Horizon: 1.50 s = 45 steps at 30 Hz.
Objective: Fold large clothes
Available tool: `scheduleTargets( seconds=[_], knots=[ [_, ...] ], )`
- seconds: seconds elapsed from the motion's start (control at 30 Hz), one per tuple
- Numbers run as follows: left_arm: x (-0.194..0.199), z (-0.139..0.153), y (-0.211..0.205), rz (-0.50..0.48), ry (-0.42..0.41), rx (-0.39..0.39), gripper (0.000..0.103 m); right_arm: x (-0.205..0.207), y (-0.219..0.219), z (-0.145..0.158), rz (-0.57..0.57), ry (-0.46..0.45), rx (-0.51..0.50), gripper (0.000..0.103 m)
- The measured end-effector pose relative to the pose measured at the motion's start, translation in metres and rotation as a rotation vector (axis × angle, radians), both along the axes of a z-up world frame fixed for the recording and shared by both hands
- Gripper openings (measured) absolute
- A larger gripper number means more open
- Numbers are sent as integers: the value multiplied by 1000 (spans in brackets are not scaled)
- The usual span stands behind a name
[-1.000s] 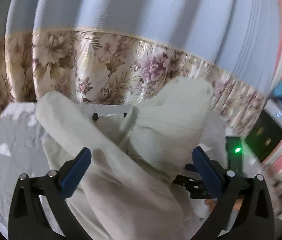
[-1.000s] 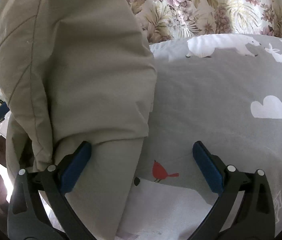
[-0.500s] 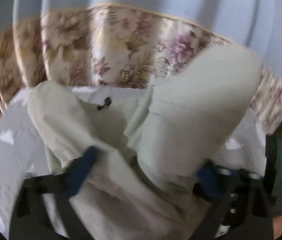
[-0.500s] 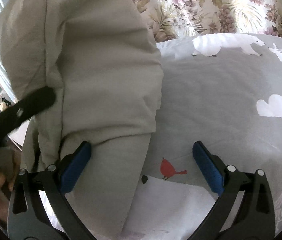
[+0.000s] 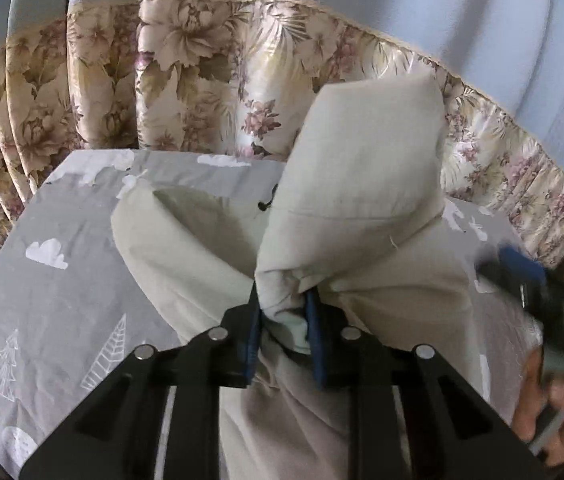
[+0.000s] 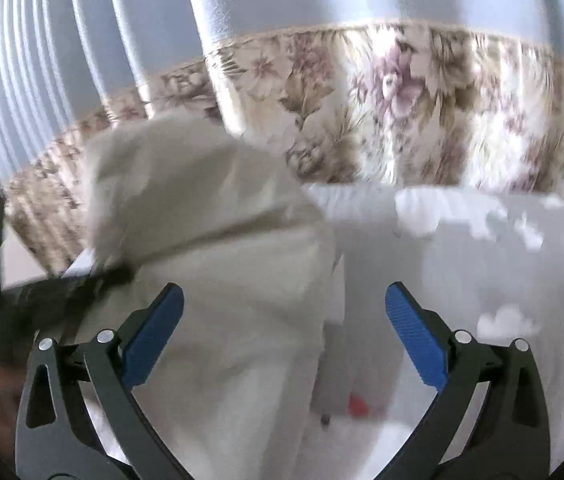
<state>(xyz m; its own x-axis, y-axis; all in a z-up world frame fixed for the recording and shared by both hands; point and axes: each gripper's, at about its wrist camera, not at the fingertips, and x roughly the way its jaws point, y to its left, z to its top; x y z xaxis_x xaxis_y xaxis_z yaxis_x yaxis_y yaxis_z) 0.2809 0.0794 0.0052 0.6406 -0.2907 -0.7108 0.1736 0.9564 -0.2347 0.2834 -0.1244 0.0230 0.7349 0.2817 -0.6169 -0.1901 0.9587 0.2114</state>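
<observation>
Pinching a bunch of the cream clothes (image 5: 354, 184) tight, my left hand-held gripper (image 5: 284, 320) has its two blue pads pressed together on the cloth. The cloth sticks up in a big puff just ahead of that hand-held gripper, and more of it lies down to the left on the bed sheet (image 5: 50, 280), which is gray with white clouds. My right hand-held gripper (image 6: 284, 334) is spread wide and holds nothing. The clothes (image 6: 218, 272) sit ahead of it and to its left, behind its left pad. The picture there is blurry. A flowered curtain (image 5: 202, 80) hangs behind the bed.
</observation>
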Motion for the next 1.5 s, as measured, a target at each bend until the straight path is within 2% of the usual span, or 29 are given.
scheduleTargets(
  seconds=[0.1,0.13,0.23,0.27,0.33,0.43,0.5,0.53,0.6,0.67,0.73,0.8,0.9,0.93,1.0,1.03,1.2,1.27,1.4,1.5],
  knots=[
    [-2,-8,10,-13,28,21,33,36,25,8,-6,13,-8,100],
    [-2,-11,13,-20,42,27,37,48,36,6,-5,30,-39,100],
    [1,-26,33,-2,97,37,55,80,77,-20,59,143,-141,100],
    [3,-31,43,28,113,39,67,82,96,-29,77,151,-215,100],
    [3,-34,56,82,122,35,79,81,117,-41,88,141,-317,100],
    [-1,-27,70,111,106,-17,79,76,138,-65,60,85,-462,100],
    [-7,-18,76,144,71,-36,78,71,140,-70,59,72,-482,100],
    [-9,-12,79,167,52,-49,78,72,139,-70,59,74,-479,100],
    [-16,2,81,159,4,-141,79,75,135,-70,68,88,-451,100],
    [-16,9,75,110,-14,-213,85,73,119,-65,77,84,-356,100],
    [-13,7,61,78,-4,-179,86,68,102,-52,61,66,-250,100],
    [-7,-1,48,90,24,-97,86,55,68,-35,0,46,-135,100],
    [-2,-11,40,75,53,-68,86,33,36,-21,-46,1,-112,100],
    [0,-15,38,88,64,-24,86,27,29,-20,-45,1,-113,100],
    [3,-35,33,118,104,167,94,15,16,-26,-49,19,-113,100],
    [5,-44,34,111,126,202,98,12,13,-29,-48,27,-107,100],
    [10,-68,47,114,171,130,102,0,8,-58,-16,76,-75,100],
    [11,-71,46,109,169,123,102,-1,6,-67,-7,79,-23,100],
    [9,-65,55,105,175,49,102,3,2,-68,22,96,23,100],
    [3,-45,52,122,130,63,101,4,0,-69,52,113,36,100]
  ],
)
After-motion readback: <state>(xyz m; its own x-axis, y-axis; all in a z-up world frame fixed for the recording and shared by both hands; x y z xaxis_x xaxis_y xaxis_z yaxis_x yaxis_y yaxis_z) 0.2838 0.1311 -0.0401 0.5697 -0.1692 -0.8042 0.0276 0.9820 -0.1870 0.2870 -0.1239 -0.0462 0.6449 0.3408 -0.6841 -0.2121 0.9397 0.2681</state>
